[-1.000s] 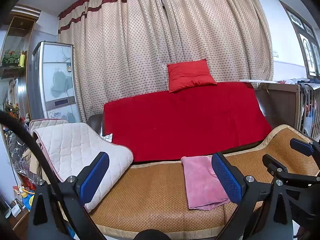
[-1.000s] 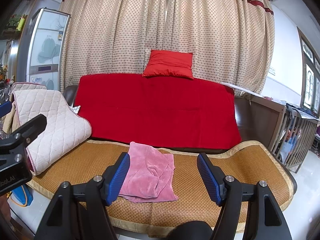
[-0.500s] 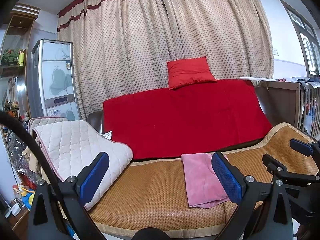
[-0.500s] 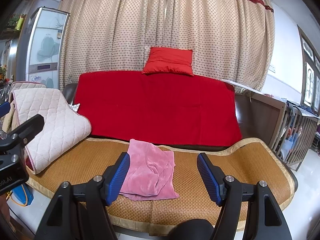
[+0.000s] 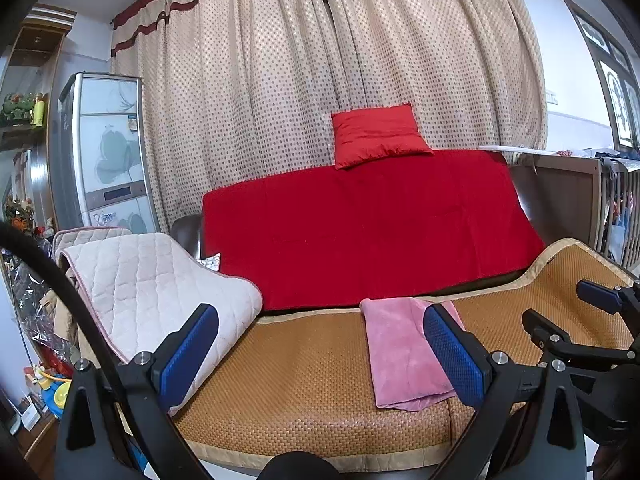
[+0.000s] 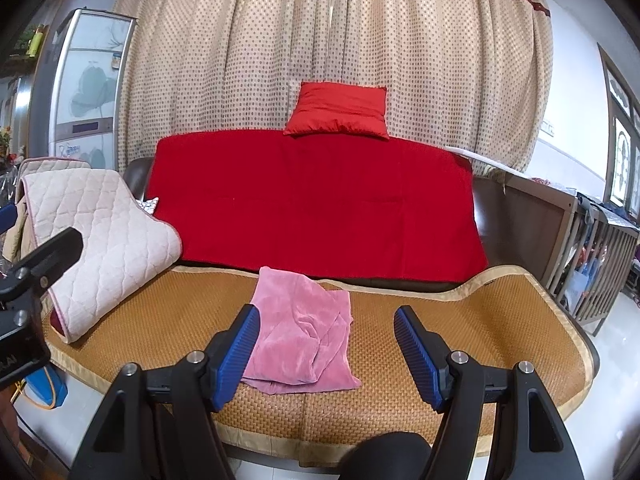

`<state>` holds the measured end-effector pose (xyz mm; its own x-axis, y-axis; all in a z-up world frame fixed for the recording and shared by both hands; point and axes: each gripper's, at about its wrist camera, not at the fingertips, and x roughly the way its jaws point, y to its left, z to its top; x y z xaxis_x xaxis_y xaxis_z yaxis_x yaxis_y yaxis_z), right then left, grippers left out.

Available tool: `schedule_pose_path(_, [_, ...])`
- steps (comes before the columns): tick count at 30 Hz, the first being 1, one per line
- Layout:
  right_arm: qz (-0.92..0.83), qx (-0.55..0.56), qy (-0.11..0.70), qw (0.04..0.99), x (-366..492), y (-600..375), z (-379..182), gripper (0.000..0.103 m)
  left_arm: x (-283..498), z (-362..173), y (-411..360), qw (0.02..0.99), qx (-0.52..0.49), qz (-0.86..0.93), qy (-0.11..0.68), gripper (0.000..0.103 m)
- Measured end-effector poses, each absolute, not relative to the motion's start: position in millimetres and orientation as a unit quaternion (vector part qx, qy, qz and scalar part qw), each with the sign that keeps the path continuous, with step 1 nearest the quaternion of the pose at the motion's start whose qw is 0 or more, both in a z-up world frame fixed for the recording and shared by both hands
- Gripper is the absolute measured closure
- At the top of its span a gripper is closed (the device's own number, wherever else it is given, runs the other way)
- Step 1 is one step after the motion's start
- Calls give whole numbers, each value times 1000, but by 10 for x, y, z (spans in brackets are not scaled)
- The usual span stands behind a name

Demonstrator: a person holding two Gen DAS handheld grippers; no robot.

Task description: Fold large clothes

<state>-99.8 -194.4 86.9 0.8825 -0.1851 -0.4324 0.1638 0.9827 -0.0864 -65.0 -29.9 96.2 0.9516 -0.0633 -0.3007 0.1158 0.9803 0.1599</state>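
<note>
Little has shifted: both views have crept slightly nearer the sofa, nothing more. Pink garment (image 6: pixel 304 336) lies loosely folded on the woven mat (image 6: pixel 480 320), at twelve o'clock of the right gripper (image 6: pixel 326 354) and at two o'clock of the left gripper (image 5: pixel 320 354). Both claws hang released, empty, apart from it. Folding looks finished or not begun; quilted pad (image 6: pixel 104 240) sits at nine o'clock.
</note>
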Motion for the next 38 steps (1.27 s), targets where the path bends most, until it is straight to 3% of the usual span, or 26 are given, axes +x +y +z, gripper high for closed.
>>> schedule_pose_path(29, [-106, -43, 304, 946, 101, -2080, 500, 29, 474, 587, -435, 972, 70, -35, 221, 1])
schedule_pose_path(38, [-88, -44, 306, 947, 376, -2036, 418, 29, 637, 558, -413, 976, 58, -22, 208, 1])
